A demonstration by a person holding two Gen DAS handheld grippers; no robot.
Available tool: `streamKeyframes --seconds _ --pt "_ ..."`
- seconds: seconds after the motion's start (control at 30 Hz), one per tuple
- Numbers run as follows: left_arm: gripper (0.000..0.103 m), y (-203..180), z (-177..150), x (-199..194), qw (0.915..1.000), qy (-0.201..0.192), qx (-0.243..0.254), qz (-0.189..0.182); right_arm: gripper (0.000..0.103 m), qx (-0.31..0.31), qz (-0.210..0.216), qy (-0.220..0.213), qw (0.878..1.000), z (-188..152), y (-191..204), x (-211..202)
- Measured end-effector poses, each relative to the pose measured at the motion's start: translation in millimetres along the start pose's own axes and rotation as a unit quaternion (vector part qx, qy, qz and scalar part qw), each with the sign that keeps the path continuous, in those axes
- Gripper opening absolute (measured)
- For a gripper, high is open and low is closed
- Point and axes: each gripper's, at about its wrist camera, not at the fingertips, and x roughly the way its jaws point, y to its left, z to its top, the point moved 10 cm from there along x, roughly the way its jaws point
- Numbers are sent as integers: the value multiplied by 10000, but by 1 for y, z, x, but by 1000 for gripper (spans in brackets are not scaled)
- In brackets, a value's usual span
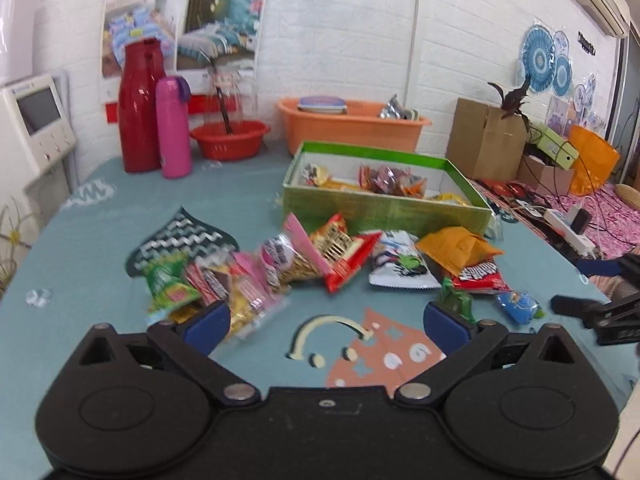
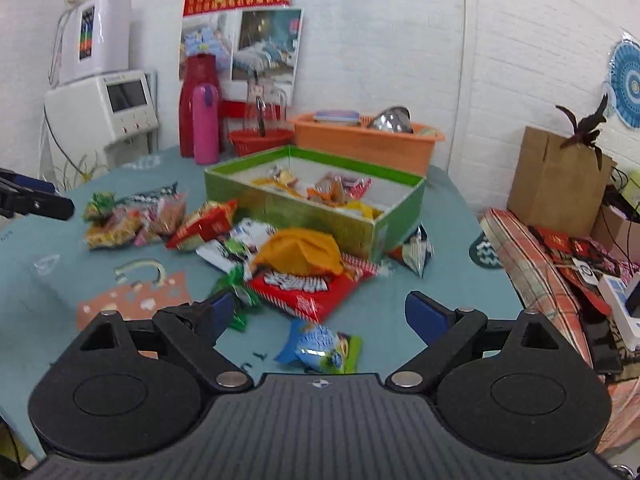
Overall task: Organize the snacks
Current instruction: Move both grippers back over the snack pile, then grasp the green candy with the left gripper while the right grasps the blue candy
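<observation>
Both tools, the left tool and right tool, hover with fingers apart, holding nothing. A few snacks, perhaps six, lie in the green box; most packets remain scattered across the counter.

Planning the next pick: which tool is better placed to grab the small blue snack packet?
Right, probably. The right tool is open with the blue snack packet lying just ahead between its fingers. From the left tool, also open, that packet sits off beyond its right finger, nearer the right tool.
</observation>
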Motion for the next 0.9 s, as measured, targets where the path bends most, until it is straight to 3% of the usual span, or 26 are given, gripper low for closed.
streamKeyframes --seconds 0.23,0.27,0.3,0.53,0.6,0.63,0.67,0.73,0.77,0.9 --pt "103 -48 1 28 9983 99 228 -523 103 -190 -38 344 9992 -25 3 46" --pt "103 -57 3 36 9977 114 271 -606 98 -155 -30 452 9989 -28 3 51" --pt "103 -64 3 43 9973 134 320 -651 79 -70 34 584 9983 -33 3 53" --pt "103 -102 -5 97 9934 542 564 -839 85 -173 427 532 9975 -43 24 34" --pt "103 -108 -9 109 9925 628 624 -842 103 -198 372 496 9979 -43 22 31" --pt "103 -109 -11 113 9921 670 659 -826 103 -203 316 507 9980 -44 20 31" --pt "101 -110 -13 117 9920 712 675 -794 103 -205 298 523 9980 -45 19 31" --pt "75 -111 -16 124 9910 829 688 -800 103 -189 330 558 9977 -47 19 33" --pt "71 -111 -19 127 9902 903 674 -819 103 -161 345 580 9976 -48 19 35" --pt "74 -107 -21 131 9905 938 630 -779 103 -32 459 674 9967 -53 22 41"
